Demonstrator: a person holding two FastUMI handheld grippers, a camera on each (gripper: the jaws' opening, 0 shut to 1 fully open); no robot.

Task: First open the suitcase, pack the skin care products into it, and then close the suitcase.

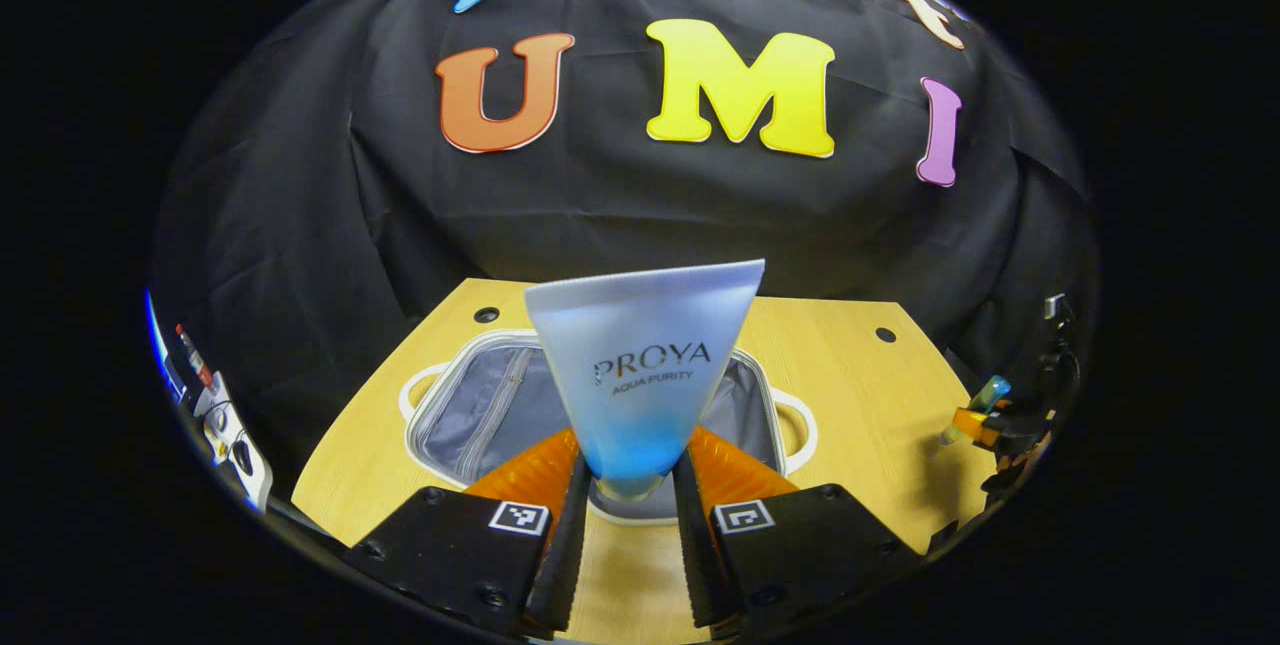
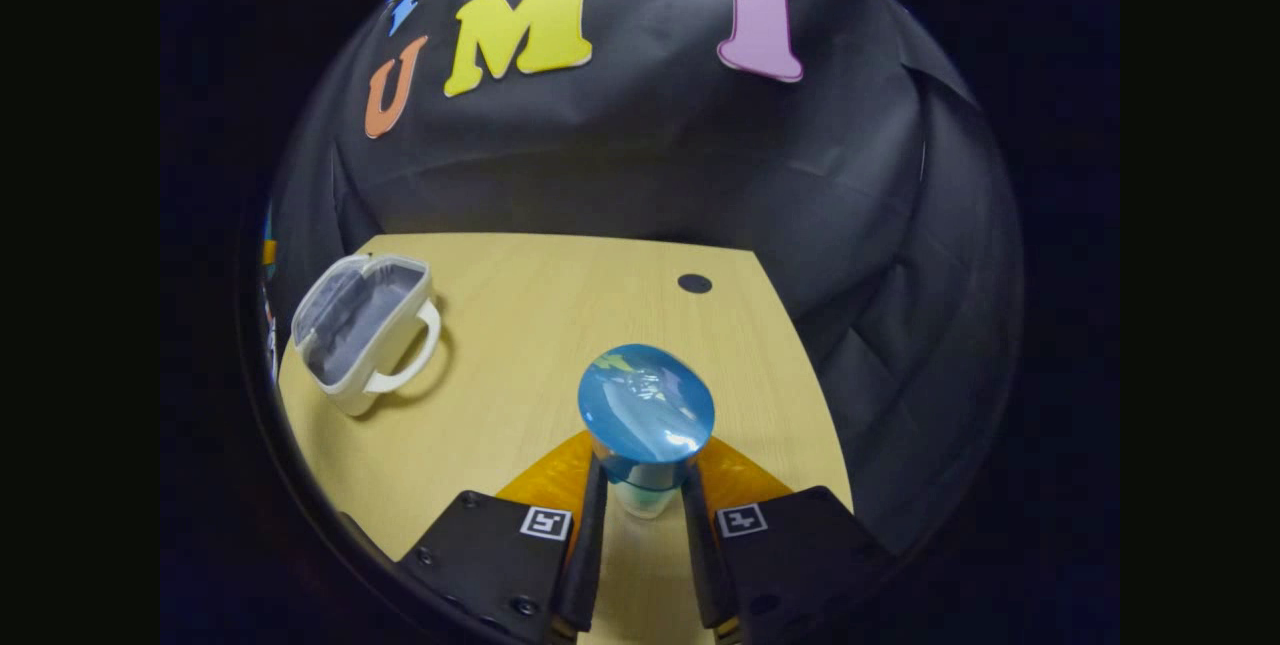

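In the left gripper view, nearest to us, we see the left tongs (image 1: 636, 485) clamped on the narrow lower end of a frosted tube (image 1: 645, 375), both fingers pressing its sides; the tube stands upright between them, blue at the bottom and paler toward its wide crimped top. Just beyond the tube, the suitcase (image 1: 480, 405) lies open on the light wooden bench (image 1: 870, 425), its grey lining and a zip strip showing, with a white loop handle at its left and right ends. The tube hangs in front of the open case, and we cannot tell how high above it. Farther right, at the bench's edge, we make out the other gripper, small and blurred, with a pale tube-like thing sticking up from it. In the right gripper view, the right tongs (image 2: 645, 510) are closed on a small bottle (image 2: 646, 415) just under its round, glossy blue cap, which faces the camera; the clear body below the cap sits between the two fingers. Past it the bench (image 2: 560, 325) stretches away bare, with a dark round hole (image 2: 694, 283) toward its far side. Well off to the left, near the bench's left edge, the open suitcase (image 2: 360, 330) shows its grey inside and one white handle. Behind everything hangs the black cloth wall (image 2: 620, 155).
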